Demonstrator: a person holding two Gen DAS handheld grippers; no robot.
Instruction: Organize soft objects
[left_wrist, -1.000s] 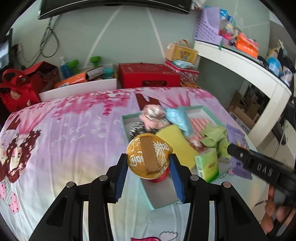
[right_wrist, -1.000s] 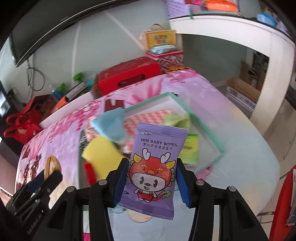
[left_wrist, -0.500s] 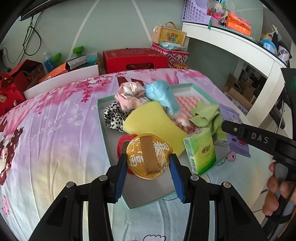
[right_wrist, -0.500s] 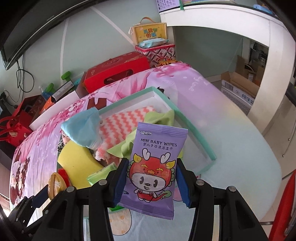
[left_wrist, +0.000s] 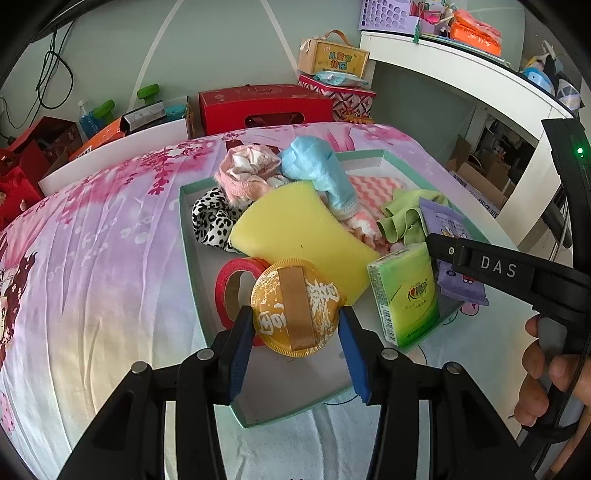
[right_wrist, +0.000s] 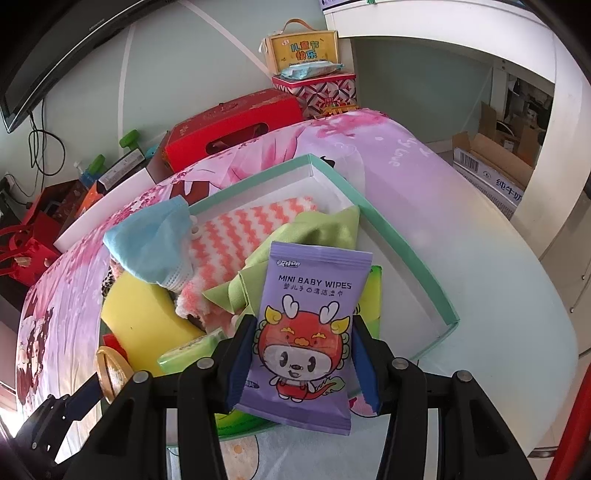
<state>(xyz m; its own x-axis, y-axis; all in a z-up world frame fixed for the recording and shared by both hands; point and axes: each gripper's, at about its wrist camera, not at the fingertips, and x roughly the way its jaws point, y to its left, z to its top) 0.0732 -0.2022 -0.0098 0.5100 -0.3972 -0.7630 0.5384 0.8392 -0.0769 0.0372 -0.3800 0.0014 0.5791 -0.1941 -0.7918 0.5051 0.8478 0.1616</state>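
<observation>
A teal-rimmed white tray (left_wrist: 187, 236) (right_wrist: 413, 254) on the bed holds soft things: a yellow sponge (left_wrist: 299, 229), blue cloth (left_wrist: 317, 170), pink scrunchie (left_wrist: 247, 171), leopard scrunchie (left_wrist: 210, 221), green cloth (right_wrist: 317, 240), zigzag orange towel (right_wrist: 251, 229), green tissue pack (left_wrist: 406, 295) and red tape roll (left_wrist: 229, 280). My left gripper (left_wrist: 295, 325) is shut on a round gold puff (left_wrist: 297, 310) above the tray's near end. My right gripper (right_wrist: 303, 354) is shut on a purple baby wipes pack (right_wrist: 310, 325) over the tray's right side.
The bed has a pink floral sheet (left_wrist: 92, 236). Red boxes (left_wrist: 266, 107), bottles and bags stand behind it against the wall. A white curved shelf (left_wrist: 480, 85) with baskets is at right. A cardboard box (right_wrist: 495, 162) sits on the floor.
Both grippers moved closer over the tray, still holding their objects. The tray contents look larger and lower in both views.
</observation>
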